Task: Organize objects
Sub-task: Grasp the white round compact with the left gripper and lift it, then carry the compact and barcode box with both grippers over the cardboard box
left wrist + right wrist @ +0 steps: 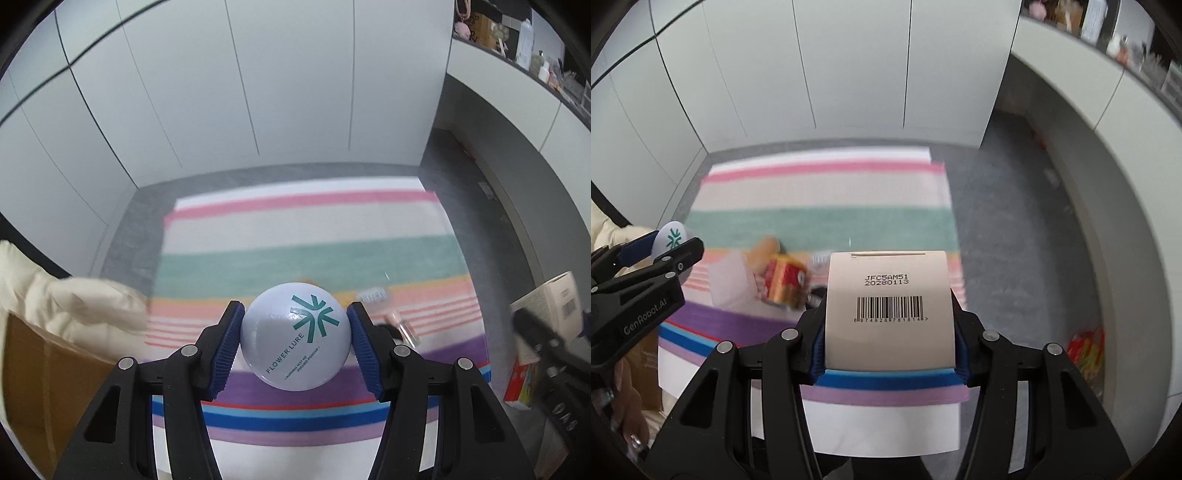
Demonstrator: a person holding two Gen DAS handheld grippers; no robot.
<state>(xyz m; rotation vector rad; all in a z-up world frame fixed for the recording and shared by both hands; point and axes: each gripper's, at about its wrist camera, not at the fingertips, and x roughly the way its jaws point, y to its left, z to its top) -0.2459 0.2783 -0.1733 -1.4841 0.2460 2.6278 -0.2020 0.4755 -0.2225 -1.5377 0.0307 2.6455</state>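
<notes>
My left gripper (294,334) is shut on a round white powder compact (295,338) with a teal mark and "FLOWER LURE" print, held above the striped mat (295,229). It also shows at the left of the right wrist view (670,240). My right gripper (890,343) is shut on a beige box (890,310) with a barcode, also held above the mat. The box shows at the right edge of the left wrist view (554,299). On the mat lie a red and gold can (785,282), a clear packet (729,280) and a small pink bottle (400,325).
A cardboard box (40,380) with cream padded cloth (66,306) over it stands at the left. A colourful packet (1087,350) lies on the grey floor at the right. White cabinet panels (258,92) stand behind the mat. A cluttered shelf (517,37) runs along the upper right.
</notes>
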